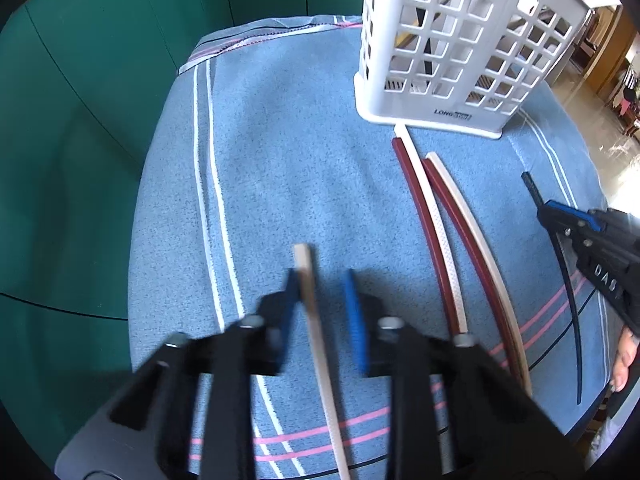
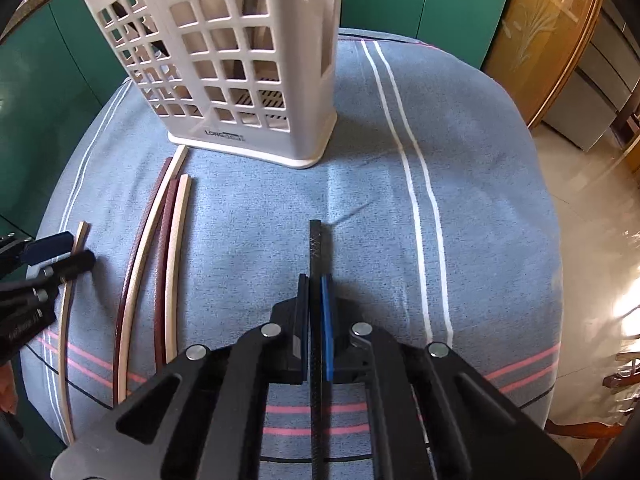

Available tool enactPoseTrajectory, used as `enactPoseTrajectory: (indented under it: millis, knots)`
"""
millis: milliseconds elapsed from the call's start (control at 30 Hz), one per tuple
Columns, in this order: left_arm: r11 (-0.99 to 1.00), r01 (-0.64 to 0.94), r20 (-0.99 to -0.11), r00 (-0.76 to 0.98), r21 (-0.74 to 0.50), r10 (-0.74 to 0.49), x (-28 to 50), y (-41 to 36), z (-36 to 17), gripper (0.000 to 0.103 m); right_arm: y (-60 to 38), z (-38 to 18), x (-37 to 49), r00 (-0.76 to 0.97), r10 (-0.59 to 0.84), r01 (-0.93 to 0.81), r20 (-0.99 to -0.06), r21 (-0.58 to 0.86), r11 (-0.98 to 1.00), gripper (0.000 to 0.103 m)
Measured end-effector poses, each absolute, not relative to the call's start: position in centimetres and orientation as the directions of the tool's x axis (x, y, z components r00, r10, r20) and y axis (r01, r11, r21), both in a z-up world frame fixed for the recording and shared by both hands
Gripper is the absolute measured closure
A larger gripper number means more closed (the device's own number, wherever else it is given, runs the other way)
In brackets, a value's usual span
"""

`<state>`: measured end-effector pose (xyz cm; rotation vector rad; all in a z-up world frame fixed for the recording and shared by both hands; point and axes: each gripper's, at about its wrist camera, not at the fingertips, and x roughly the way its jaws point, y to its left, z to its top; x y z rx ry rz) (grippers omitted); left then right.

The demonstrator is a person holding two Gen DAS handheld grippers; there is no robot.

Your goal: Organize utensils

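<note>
Left gripper (image 1: 324, 284) is down low over the table (image 1: 280, 140) with a cream chopstick (image 1: 320, 360) between its jaws. They're narrow but not quite pinched: one pad sits against the stick and the blue pad (image 1: 356, 320) is a bit off it, though it's all blurry. Right gripper (image 2: 316, 292) is properly clamped on a black chopstick (image 2: 315, 248), which sticks out past the fingertips toward the white utensil holder (image 2: 240, 60). Both sticks hang over the near table edge. Room-wise, there's a big bare patch of blue striped cloth (image 2: 400, 200) ahead of each gripper. The cloth drops away on the left toward the green cabinets (image 1: 80, 120) and on the right toward the shiny floor (image 2: 592, 220), so neither side has much margin. The holder stands upright near the far edge, with something dark already in it, hard to say what. What's in the way is four loose chopsticks (image 1: 430, 216), dark red and cream. They lie side by side between the two grippers, pointing at the holder, one cream end right up against its base. From the left wrist you can see the right gripper (image 1: 548, 216) near the right edge, and a bit of the person's hand (image 1: 624, 360) behind it.
</note>
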<state>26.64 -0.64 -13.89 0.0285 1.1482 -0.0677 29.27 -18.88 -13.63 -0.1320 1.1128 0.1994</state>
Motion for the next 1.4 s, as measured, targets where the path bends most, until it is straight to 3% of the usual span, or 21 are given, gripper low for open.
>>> enactPoseTrajectory:
  millis: [33, 367, 600, 867, 1400]
  knots:
    - [0.998, 0.067, -0.910, 0.412, -0.021, -0.047, 26.6, -0.7, -13.9, 0.096, -18.8, -13.6, 29.2, 0.428, 0.104, -0.228, -0.898, 0.004, 0.974, 0.096]
    - [0.994, 0.064, -0.848, 0.518, -0.092, -0.112, 23.9, -1.1, -9.1, 0.097, -19.7, -7.0, 25.0, 0.555, 0.199, -0.246, -0.808, 0.069, 0.967, 0.096]
    - [0.991, 0.072, -0.712, 0.690, -0.115, -0.133, 20.5, -1.3, -1.2, 0.097, -20.7, -0.2, 21.5, 0.664, 0.287, -0.286, -0.691, 0.120, 0.951, 0.096]
    - [0.985, 0.078, -0.583, 0.798, -0.154, -0.154, 17.3, 0.0, 3.8, 0.097, -20.8, 4.5, 18.2, 0.732, 0.348, -0.336, -0.586, 0.133, 0.932, 0.096]
    - [0.977, 0.133, -0.433, 0.880, -0.168, -0.194, 17.1, 0.6, 10.6, 0.097, -20.0, 9.1, 18.6, 0.754, 0.410, -0.404, -0.513, 0.130, 0.905, 0.096]
